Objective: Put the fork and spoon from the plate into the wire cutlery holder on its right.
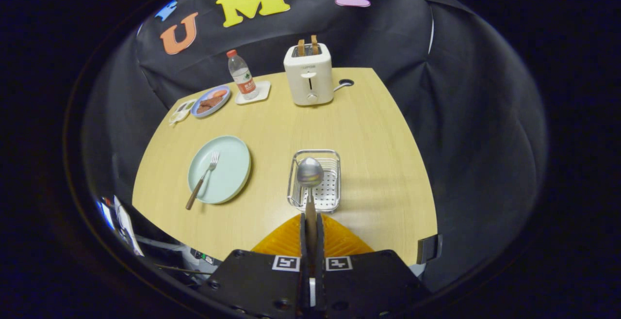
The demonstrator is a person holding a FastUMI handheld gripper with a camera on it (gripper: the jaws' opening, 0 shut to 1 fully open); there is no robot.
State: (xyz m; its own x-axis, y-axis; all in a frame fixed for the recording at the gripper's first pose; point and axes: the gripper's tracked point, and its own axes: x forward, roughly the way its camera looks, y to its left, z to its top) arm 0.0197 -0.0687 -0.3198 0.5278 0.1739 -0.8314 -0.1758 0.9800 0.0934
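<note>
Spoon is clamped betw the gripper fingers by its wooden handle; both fingers press the handle, jaws nearly closed on it. Bowl of spoon sticks out ahead of the fingers, shiny metal, seen over the holder. Can't tell if the bowl is above the holder or already inside it; no contact visible w/ the wire

Holder: small wire basket w/ perforated white base, sits on the table just ahead of the fingertips, to the right of the plate, apart from it

Fork lies on the plate, tines up toward the far side, wooden handle running back past the plate's near rim and overhanging onto the table. Plate is pale green, round, nothing else on it

Further back: white toaster w/ two slices of toast standing up in the slots, its cord going to a hole in the table beside it. Left of toaster, water bottle w/ red cap stands upright on a white coaster. Left again, blue dish w/ brownish food on it, and a small white item just beside it at the table's far left corner, too small to tell what

Table is light wood, black cloth wall behind & on both sides
</note>
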